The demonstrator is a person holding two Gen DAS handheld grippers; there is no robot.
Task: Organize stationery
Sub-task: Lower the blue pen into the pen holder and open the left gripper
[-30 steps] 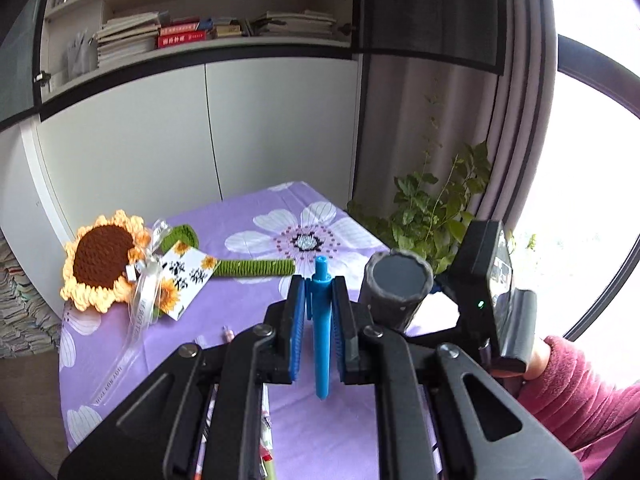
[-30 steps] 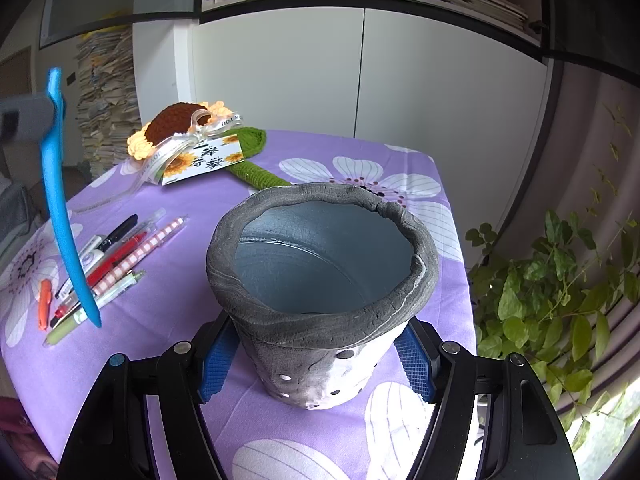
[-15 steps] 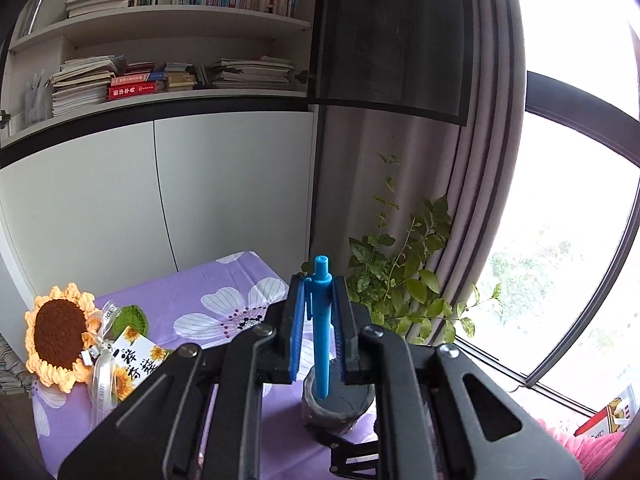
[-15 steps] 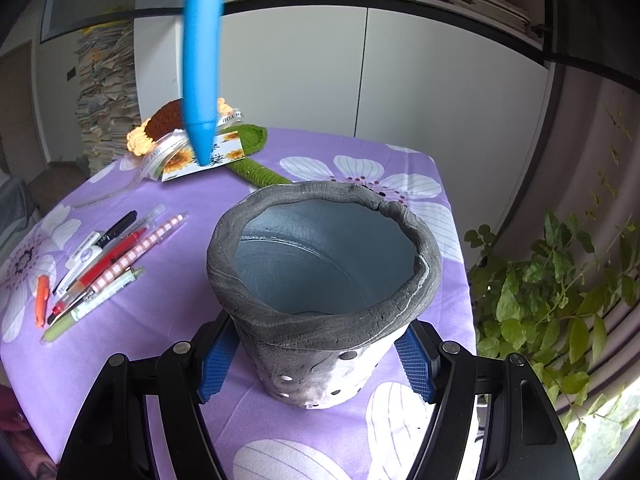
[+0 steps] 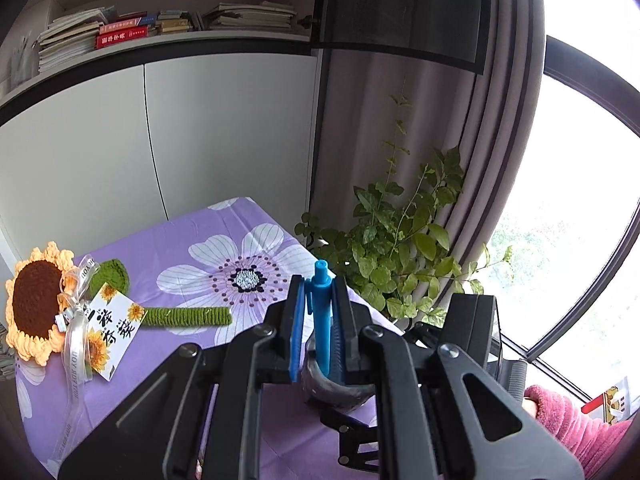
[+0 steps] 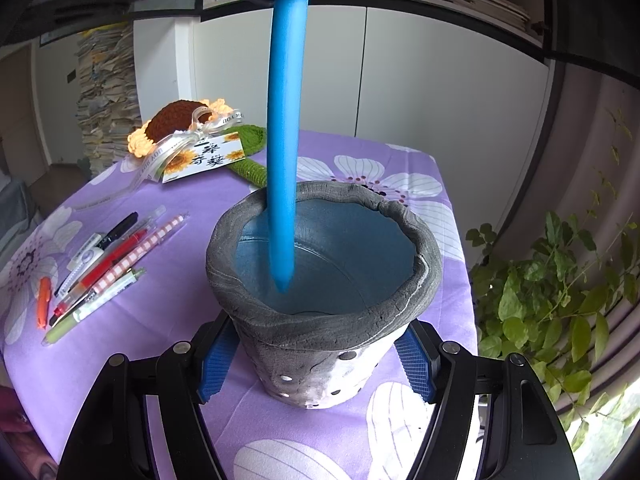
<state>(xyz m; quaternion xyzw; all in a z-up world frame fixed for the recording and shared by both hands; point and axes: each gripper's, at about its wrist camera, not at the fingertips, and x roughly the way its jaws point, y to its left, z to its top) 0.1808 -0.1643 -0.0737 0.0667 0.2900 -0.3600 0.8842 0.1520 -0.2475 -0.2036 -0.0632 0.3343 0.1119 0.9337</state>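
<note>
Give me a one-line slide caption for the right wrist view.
Right gripper steadies a grey pen pot while a blue pen hangs tip-down inside its rim.

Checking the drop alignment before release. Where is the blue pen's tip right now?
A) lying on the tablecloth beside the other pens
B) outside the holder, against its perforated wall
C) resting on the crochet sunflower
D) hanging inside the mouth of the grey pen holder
D: the right wrist view shows the blue pen hanging upright from the left gripper, its tip below the rim of the grey pen holder that the right gripper clamps.
</note>
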